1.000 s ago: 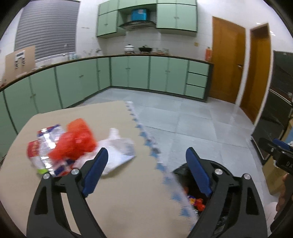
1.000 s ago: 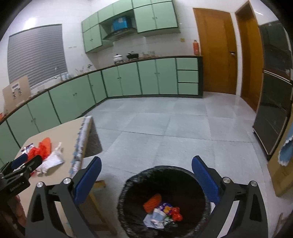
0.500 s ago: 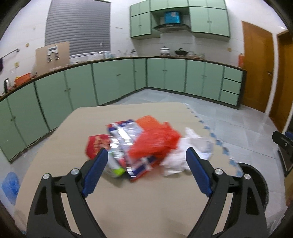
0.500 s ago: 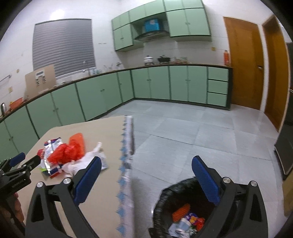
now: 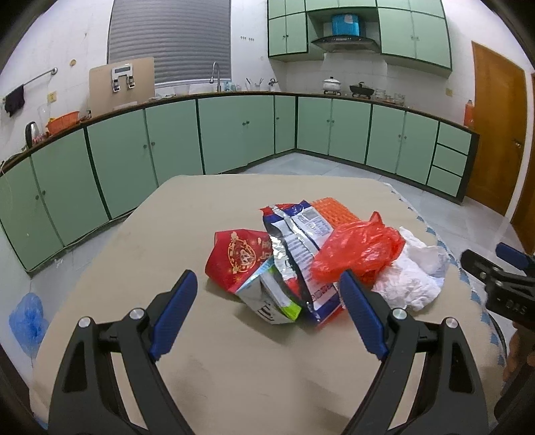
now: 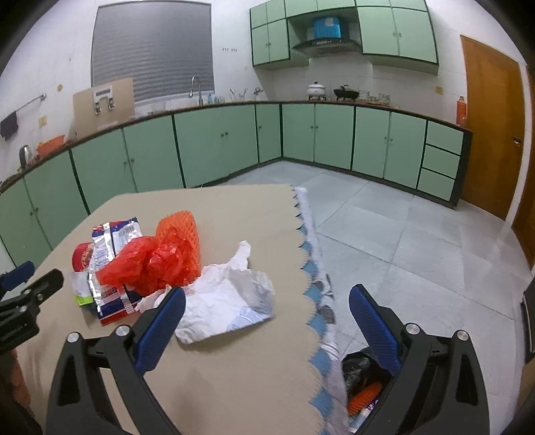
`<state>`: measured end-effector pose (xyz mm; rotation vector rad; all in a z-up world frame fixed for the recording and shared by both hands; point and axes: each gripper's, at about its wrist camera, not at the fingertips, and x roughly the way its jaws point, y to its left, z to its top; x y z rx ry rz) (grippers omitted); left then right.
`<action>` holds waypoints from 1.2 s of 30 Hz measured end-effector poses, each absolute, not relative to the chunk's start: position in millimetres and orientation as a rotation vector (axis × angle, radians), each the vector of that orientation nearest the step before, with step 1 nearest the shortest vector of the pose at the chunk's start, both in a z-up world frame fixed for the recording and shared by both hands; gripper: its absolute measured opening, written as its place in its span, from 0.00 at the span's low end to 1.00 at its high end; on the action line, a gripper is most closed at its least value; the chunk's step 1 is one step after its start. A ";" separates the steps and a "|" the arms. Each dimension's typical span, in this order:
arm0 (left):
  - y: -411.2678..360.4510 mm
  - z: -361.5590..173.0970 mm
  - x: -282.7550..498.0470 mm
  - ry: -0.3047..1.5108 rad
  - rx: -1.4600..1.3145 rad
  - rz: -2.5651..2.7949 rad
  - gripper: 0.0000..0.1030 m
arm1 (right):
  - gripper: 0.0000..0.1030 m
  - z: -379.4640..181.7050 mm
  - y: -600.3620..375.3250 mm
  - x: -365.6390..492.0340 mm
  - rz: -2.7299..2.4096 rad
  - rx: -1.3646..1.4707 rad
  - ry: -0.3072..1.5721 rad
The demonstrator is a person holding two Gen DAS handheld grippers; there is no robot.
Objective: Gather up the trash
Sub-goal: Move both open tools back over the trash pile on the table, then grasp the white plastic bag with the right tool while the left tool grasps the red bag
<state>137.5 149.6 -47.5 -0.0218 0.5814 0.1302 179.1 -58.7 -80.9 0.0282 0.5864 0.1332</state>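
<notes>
Both views have swung to the trash pile [image 5: 311, 257]; wrapper print unreadable.

A kitchen is shown: pale green base cabinets [image 5: 234, 134] run along white tiled walls from nine to two o'clock, green wall cupboards [image 5: 414, 30] at twelve, a shuttered window [image 5: 170, 40] at eleven, a wooden door [image 5: 498, 134] at three, grey floor tiles [image 6: 401, 227] below.

Both wrist views look forward and slightly down over the surface [image 5: 187, 214] toward the far cabinets [image 6: 207, 147]. The left sits close before the trash pile [image 5: 301, 254]; the right, further right, also catches the bin [image 6: 361, 381]. Both share the pile.
</notes>
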 end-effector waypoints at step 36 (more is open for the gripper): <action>70.8 -54.5 188.2 0.590 0.013 -0.036 0.76 | 0.04 -100.8 -86.2 213.3 0.173 0.027 0.739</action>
